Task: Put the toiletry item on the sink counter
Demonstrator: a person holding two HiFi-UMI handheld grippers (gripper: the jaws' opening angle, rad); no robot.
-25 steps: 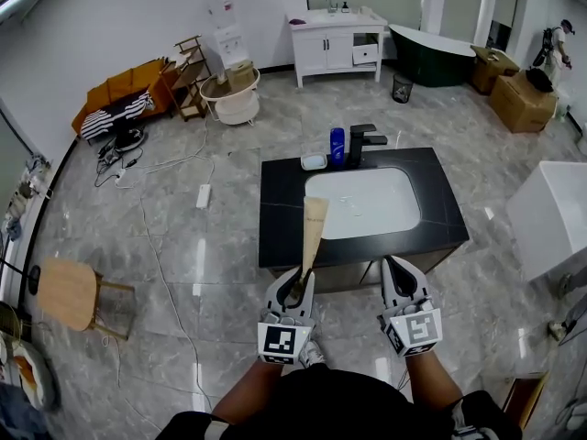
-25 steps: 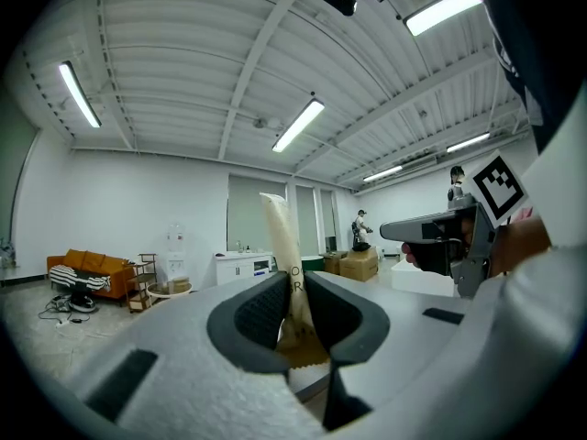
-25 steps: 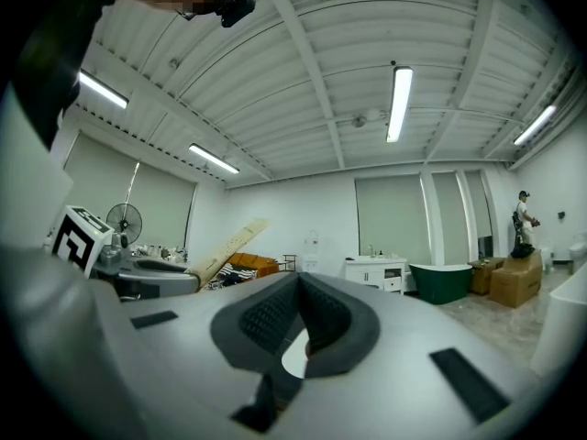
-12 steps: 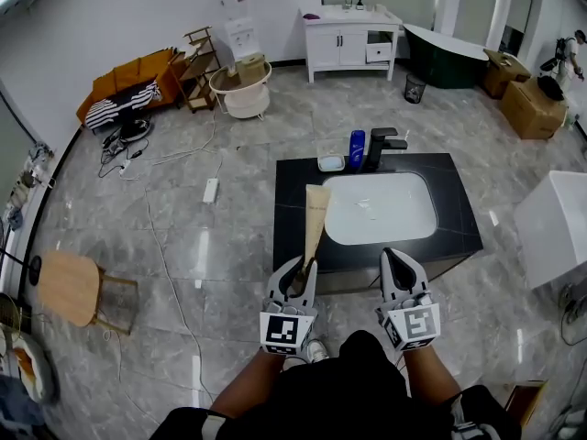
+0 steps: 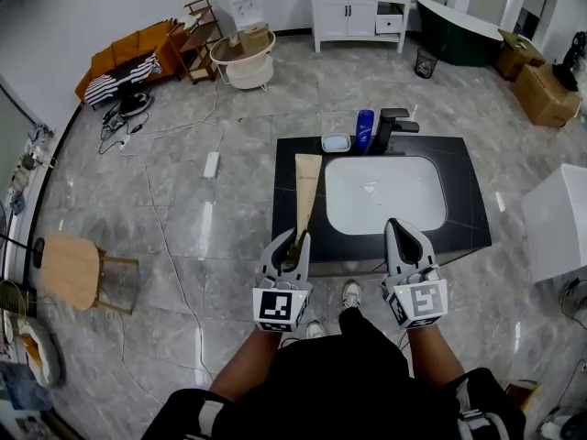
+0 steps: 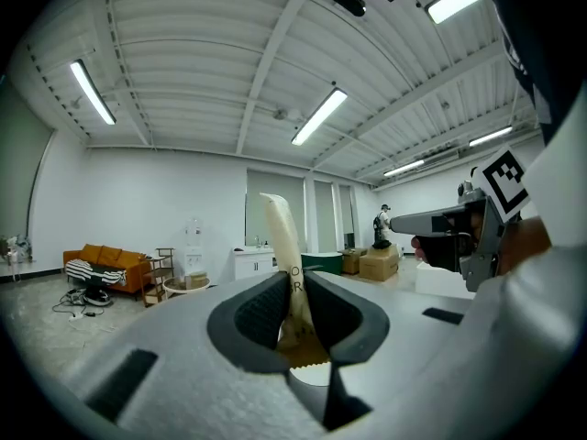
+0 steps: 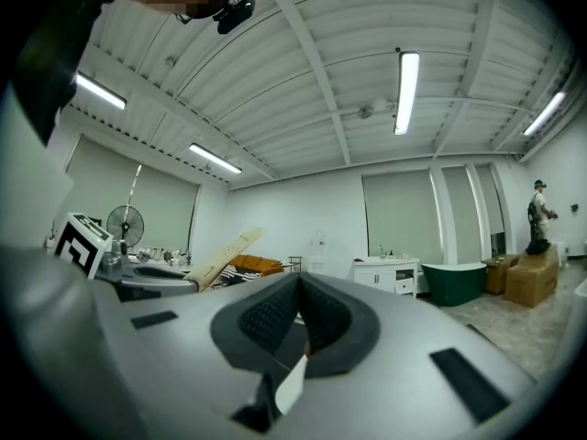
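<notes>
Beige tube (image 5: 305, 191) tight in jaws of left gripper (image 5: 292, 241); jaws of right gripper (image 5: 401, 229) pressed together

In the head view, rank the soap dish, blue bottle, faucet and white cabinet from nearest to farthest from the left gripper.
From the left gripper:
1. Soap dish, on the counter, back left.
2. Blue bottle, right of the dish.
3. Faucet, farther right.
4. White cabinet, far across the room.

Tube (image 6: 284, 241), cream: dark letters "O" above "R" printed on its side; remaining print hidden or too small
</notes>
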